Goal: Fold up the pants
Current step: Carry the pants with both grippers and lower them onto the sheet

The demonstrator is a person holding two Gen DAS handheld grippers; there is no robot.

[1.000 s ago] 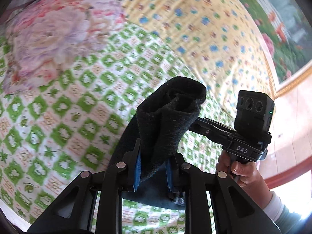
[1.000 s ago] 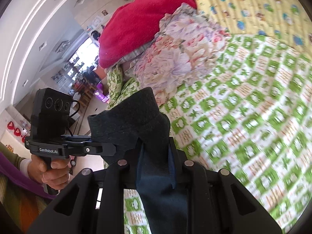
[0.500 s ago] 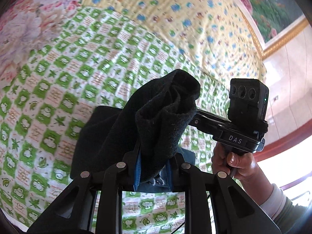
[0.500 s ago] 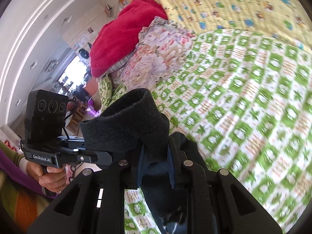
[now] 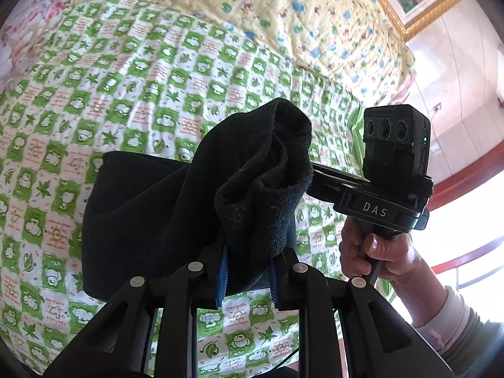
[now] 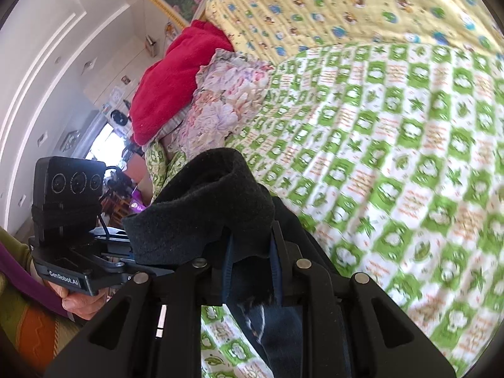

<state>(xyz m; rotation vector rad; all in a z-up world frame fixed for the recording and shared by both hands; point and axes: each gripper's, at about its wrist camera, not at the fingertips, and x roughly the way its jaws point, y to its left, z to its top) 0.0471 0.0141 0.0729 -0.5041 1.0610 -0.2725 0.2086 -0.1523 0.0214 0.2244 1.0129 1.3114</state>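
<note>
The pants (image 5: 176, 208) are dark, thick fabric with a fleecy inside, lying partly on a green-and-white checked bedsheet (image 5: 126, 88). My left gripper (image 5: 247, 271) is shut on a bunched fold of the pants, which stands up above its blue pads. My right gripper (image 6: 250, 261) is shut on another bunched edge of the pants (image 6: 208, 214), with more dark cloth hanging below it. In the left wrist view the right gripper's body (image 5: 387, 195) and the hand holding it sit just right of the fold. In the right wrist view the left gripper's body (image 6: 69, 230) is at the left.
A yellow patterned quilt (image 6: 346, 6) lies beyond the checked sheet. A red blanket (image 6: 176, 78) and a flowered pillow (image 6: 220, 104) are piled at the bed's end. The bed's edge and floor (image 5: 456, 78) lie to the right in the left wrist view.
Both grippers have swept across the bed with the pants still held. More dark cloth now lies spread on the sheet, and the pillow pile has slid toward the views' edges.
</note>
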